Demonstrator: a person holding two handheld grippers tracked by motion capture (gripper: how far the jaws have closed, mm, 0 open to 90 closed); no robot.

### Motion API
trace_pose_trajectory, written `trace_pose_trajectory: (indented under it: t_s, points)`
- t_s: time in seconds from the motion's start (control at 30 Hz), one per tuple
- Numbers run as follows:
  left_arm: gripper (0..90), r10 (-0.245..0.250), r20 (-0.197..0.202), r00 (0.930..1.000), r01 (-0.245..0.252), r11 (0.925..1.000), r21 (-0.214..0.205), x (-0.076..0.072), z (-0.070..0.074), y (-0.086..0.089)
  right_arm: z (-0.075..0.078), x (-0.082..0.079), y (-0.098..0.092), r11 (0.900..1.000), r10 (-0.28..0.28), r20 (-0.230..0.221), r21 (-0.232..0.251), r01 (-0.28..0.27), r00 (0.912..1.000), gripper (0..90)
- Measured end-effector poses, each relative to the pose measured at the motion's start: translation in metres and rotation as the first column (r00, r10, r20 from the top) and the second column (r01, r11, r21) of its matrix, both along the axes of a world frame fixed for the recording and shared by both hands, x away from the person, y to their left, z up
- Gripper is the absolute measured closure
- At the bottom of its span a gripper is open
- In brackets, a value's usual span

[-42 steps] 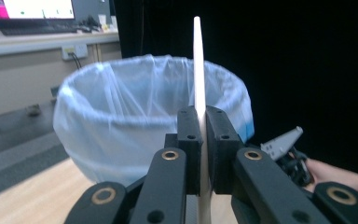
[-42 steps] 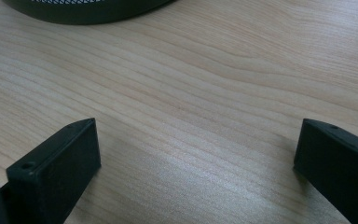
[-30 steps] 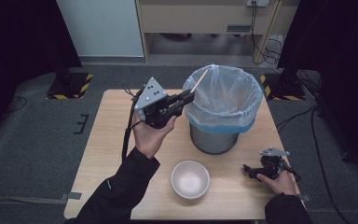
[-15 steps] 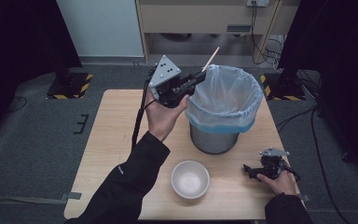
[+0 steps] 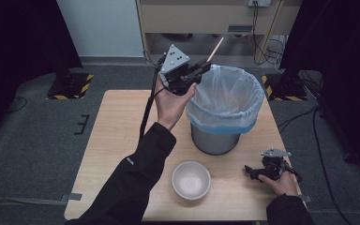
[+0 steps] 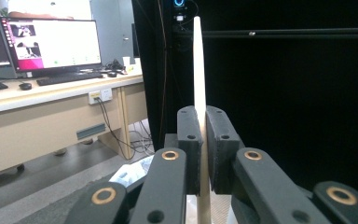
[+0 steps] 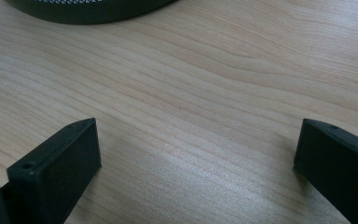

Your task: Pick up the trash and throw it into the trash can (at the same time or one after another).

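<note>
My left gripper [image 5: 201, 69] is raised at the far left rim of a grey bin [image 5: 214, 138] lined with a clear bag [image 5: 225, 98]. It is shut on a thin pale wooden stick [image 5: 215, 48], which points up and away over the rim. In the left gripper view the stick [image 6: 198, 70] stands upright, pinched between the pads of the left gripper [image 6: 202, 135]. My right gripper [image 5: 253, 171] rests on the table near the front right, open. In its own view the right gripper [image 7: 196, 154] has bare wood between the wide-apart jaws.
A white bowl [image 5: 191, 180] sits on the wooden table [image 5: 117, 140] near the front, left of the right gripper. The bin's dark base [image 7: 88, 9] lies just beyond the right gripper. A desk with a monitor [image 6: 51, 44] stands beyond the table.
The left hand has risen and moved farther away along the bin's left rim, carrying the stick. The right hand has kept still.
</note>
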State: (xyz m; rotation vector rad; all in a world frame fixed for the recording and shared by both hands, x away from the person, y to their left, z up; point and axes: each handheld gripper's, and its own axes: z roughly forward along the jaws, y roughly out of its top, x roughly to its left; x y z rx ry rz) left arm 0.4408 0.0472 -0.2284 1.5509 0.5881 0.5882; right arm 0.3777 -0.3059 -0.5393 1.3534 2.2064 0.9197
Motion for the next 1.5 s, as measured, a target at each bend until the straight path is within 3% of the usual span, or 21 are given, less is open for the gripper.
trace_pose_trajectory:
  t_s: [1.1,1.27,1.5]
  points:
    - [84.7,-0.034,-0.029,0.999,0.035,0.9986,0.039,0.046,-0.017,-0.063,0.0,0.0,0.0,1.0,0.008,0.0,0.001,-0.008,1.0,0.7]
    - [72.6,-0.04,-0.022,0.9989,0.041,0.9982,0.044,0.047,-0.017,-0.062,0.0,0.0,0.0,1.0,0.01,0.0,0.001,-0.01,1.0,0.7]
    - [63.6,-0.044,-0.012,0.9989,0.045,0.9982,0.039,0.032,-0.015,-0.041,0.0,0.0,0.0,0.9999,0.011,0.002,0.002,-0.011,0.9999,0.7]
